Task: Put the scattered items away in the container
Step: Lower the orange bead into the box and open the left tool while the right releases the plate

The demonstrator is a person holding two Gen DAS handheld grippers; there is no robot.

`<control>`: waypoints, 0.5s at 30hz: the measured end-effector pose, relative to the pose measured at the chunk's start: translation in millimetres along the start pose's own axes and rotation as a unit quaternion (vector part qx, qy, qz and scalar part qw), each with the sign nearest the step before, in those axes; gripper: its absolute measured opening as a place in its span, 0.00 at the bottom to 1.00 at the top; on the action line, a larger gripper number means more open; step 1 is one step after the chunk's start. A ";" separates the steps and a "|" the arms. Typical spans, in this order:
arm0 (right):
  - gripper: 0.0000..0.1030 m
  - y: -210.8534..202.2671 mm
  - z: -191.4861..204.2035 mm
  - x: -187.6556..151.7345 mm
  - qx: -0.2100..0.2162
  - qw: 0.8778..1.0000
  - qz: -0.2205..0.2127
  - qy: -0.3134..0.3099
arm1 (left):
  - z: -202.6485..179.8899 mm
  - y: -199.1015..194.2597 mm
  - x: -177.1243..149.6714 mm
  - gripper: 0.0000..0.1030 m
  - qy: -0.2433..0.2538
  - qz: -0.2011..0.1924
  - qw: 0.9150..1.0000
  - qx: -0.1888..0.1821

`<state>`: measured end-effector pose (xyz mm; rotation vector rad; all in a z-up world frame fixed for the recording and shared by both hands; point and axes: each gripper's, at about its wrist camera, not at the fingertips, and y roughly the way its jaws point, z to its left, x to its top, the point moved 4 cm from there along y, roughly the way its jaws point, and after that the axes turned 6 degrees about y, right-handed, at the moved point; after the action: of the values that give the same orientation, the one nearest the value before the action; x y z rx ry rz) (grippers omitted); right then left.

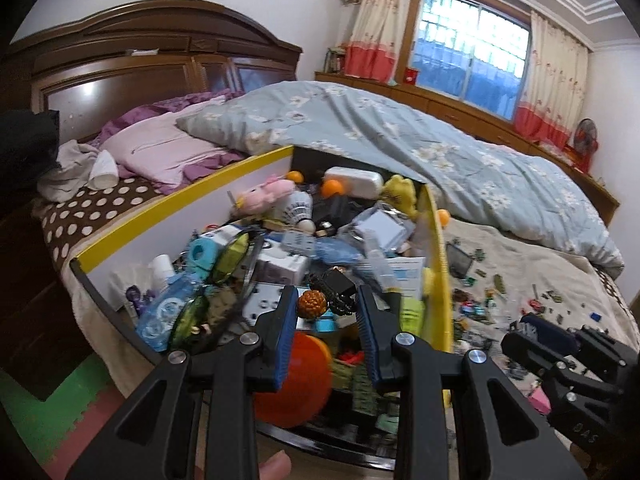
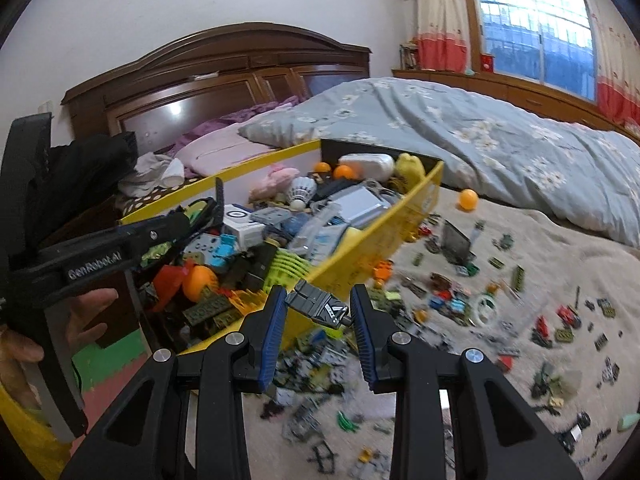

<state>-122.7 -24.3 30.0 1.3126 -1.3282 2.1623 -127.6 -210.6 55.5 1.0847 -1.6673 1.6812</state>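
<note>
Both tongs grip toys: left tongs [image 1: 326,308] black-and-orange figure [image 1: 328,298], right tongs [image 2: 318,308] grey piece [image 2: 320,307]

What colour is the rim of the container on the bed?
Yellow: the container has a yellow rim, clearest in the right wrist view.

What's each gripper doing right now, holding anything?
Left gripper: closed on a black toy with an orange ball.
Right gripper: closed on a grey-black block piece.

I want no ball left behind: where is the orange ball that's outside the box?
The loose orange ball lies on the beige blanket just past the yellow box at its far right corner, beside the edge of the floral duvet.
</note>
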 end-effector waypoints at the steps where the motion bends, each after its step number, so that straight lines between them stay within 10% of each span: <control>1: 0.32 3.1 3.2 1.5 0.004 1.000 0.000 -0.003 | 3.3 2.9 -0.9 0.28 -0.002 0.002 1.000 0.003; 15: 0.32 35.4 23.7 9.5 0.020 0.999 0.012 -0.026 | 29.6 31.9 -12.0 0.28 -0.025 0.029 0.999 0.035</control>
<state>-137.1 -64.7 21.7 1.3840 -1.3323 2.1961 -142.5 -240.7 25.3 1.1289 -1.6971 1.7740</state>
